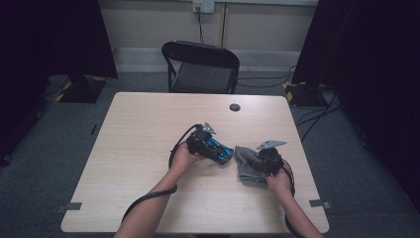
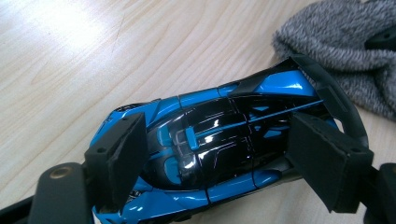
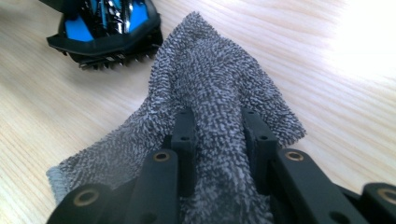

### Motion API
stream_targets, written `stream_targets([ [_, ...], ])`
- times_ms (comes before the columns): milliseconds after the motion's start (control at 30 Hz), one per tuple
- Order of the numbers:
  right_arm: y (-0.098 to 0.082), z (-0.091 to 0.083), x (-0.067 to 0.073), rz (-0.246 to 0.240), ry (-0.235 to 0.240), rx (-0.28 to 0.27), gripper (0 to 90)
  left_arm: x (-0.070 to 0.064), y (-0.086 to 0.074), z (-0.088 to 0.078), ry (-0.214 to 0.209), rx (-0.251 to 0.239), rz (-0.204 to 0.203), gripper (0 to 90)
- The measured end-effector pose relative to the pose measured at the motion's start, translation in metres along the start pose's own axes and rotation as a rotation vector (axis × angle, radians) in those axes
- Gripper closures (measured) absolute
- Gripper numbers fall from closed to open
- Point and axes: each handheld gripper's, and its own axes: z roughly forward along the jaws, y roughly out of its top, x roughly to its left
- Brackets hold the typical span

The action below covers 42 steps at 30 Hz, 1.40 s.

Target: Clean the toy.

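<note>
Right tongs (image 3: 218,154) pinch grey cloth (image 3: 210,84), seemingly touching toy car (image 3: 107,28).

Black hand-held gripper (image 1: 224,154), grey plate

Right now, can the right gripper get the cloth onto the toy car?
Probably yes. The right gripper is shut on the grey cloth, and the blue toy car, held by the left gripper, sits just beside it with only bare table between.

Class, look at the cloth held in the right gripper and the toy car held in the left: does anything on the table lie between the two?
Nothing visible does. The cloth, pinched in the right gripper, lies right beside the car clamped in the left gripper; only a narrow strip of bare table separates them.
</note>
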Motion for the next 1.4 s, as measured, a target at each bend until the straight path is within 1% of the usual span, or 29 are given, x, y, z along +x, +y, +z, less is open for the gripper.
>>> stream_targets([
  [133,0.004,0.005,0.013,-0.036,0.033,0.011,70.6,0.001,-0.002,0.000,-0.005,-0.018,-0.002,19.5],
  [233,0.004,0.005,0.022,-0.055,0.062,0.017,70.7,0.002,-0.005,0.000,-0.006,-0.035,0.001,19.8],
  [400,0.003,0.002,0.034,-0.073,0.109,0.032,70.8,0.002,-0.004,0.000,-0.006,-0.033,-0.001,20.3],
  [533,0.002,0.000,0.042,-0.093,0.139,0.035,70.7,0.002,-0.004,0.000,-0.006,-0.033,0.001,20.7],
  [600,0.001,0.000,0.046,-0.101,0.147,0.035,70.8,0.002,-0.004,-0.001,-0.006,-0.034,0.004,21.9],
  [733,0.001,0.000,0.052,-0.116,0.172,0.033,70.7,0.001,-0.005,-0.001,-0.008,-0.038,0.008,23.3],
  [1067,0.002,0.002,0.065,-0.130,0.217,0.030,70.7,0.001,-0.006,-0.001,-0.006,-0.043,0.009,23.5],
  [1300,0.004,0.004,0.068,-0.142,0.229,0.029,70.7,0.001,-0.005,-0.002,-0.006,-0.041,0.010,23.7],
  [1400,0.004,0.004,0.070,-0.150,0.241,0.028,70.7,0.001,-0.005,-0.002,-0.004,-0.038,0.009,23.7],
])
